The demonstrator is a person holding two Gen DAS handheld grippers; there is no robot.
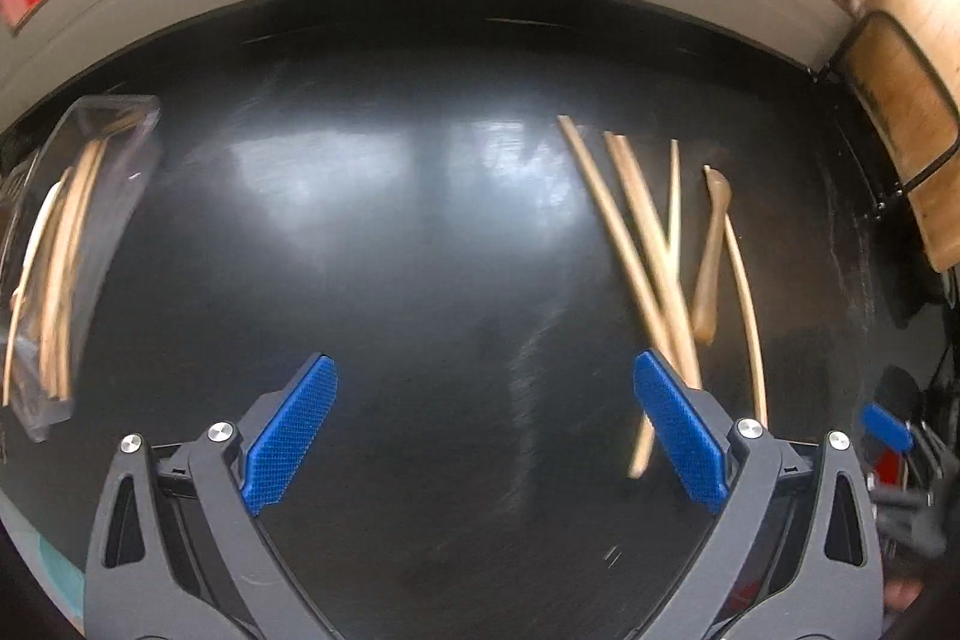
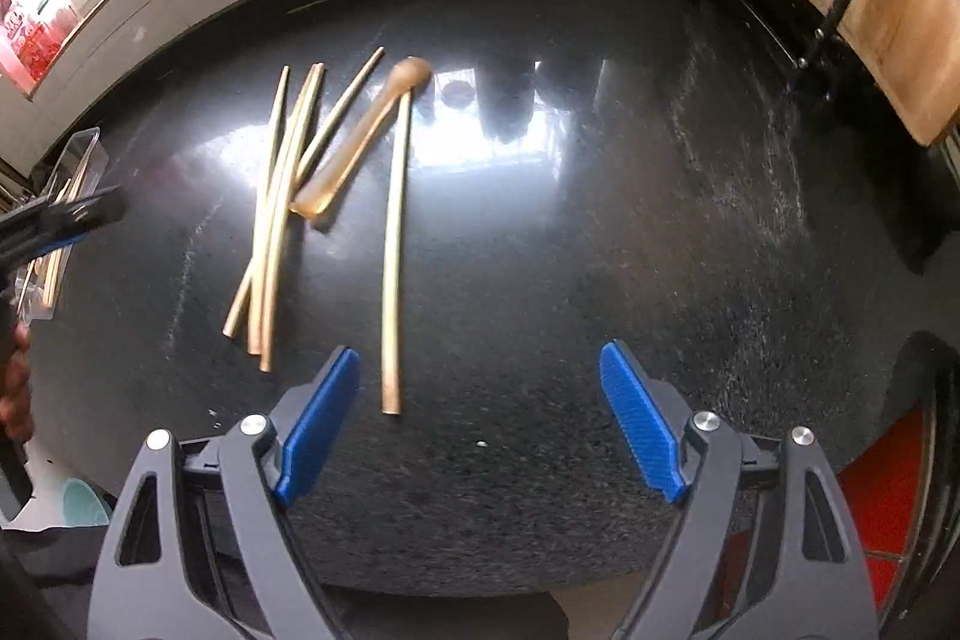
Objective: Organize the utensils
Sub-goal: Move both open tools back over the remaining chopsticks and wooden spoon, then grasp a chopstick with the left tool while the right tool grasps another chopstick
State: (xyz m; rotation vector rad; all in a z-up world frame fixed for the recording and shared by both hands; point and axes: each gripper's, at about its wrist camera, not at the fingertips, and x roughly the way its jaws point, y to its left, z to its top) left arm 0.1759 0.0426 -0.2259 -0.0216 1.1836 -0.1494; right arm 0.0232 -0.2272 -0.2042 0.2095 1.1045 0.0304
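Five chopsticks (image 2: 393,250) and a wooden spoon (image 2: 360,142) lie loose on the black counter (image 2: 540,250), wide bare surface to their right. A clear tray (image 1: 66,250) of sticks sits at its left edge. Left gripper (image 1: 483,436) and right gripper (image 2: 480,424) both hover spread apart, holding nothing.

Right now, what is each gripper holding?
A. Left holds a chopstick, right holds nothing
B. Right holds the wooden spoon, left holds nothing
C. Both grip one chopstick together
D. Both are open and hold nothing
D. The left gripper and right gripper both have their blue pads spread wide with only bare counter between them; the wooden spoon and the loose chopsticks lie on the black counter.
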